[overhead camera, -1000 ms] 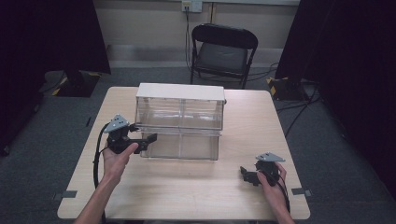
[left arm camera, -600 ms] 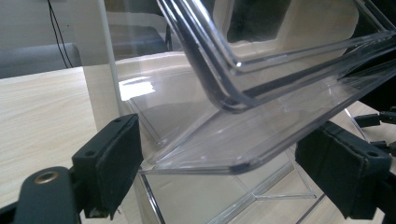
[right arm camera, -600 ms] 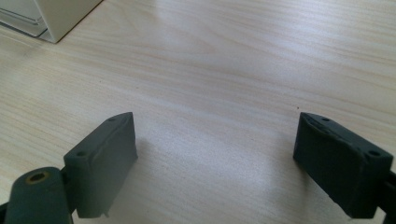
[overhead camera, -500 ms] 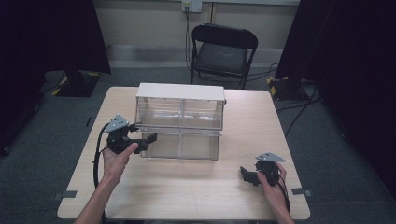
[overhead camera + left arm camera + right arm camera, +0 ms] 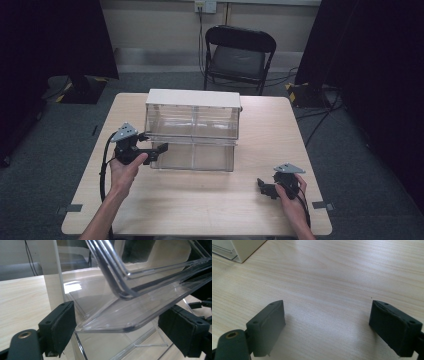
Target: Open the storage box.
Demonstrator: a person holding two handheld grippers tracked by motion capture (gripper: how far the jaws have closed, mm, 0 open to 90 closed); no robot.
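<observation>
Clear plastic drawer unit, white top and side panels, two tiers, sits mid-counter. Lower drawer is pulled partway out toward the person. Left claw is at the drawer's front left corner; in the left gripper view the transparent rounded drawer edge lies between the jaws, jaws apart, pads not touching it. Left hand grips from below, forearm angled in. Right claw rests low over bare counter, well right of the unit, jaws wide apart, nothing between them.
</observation>
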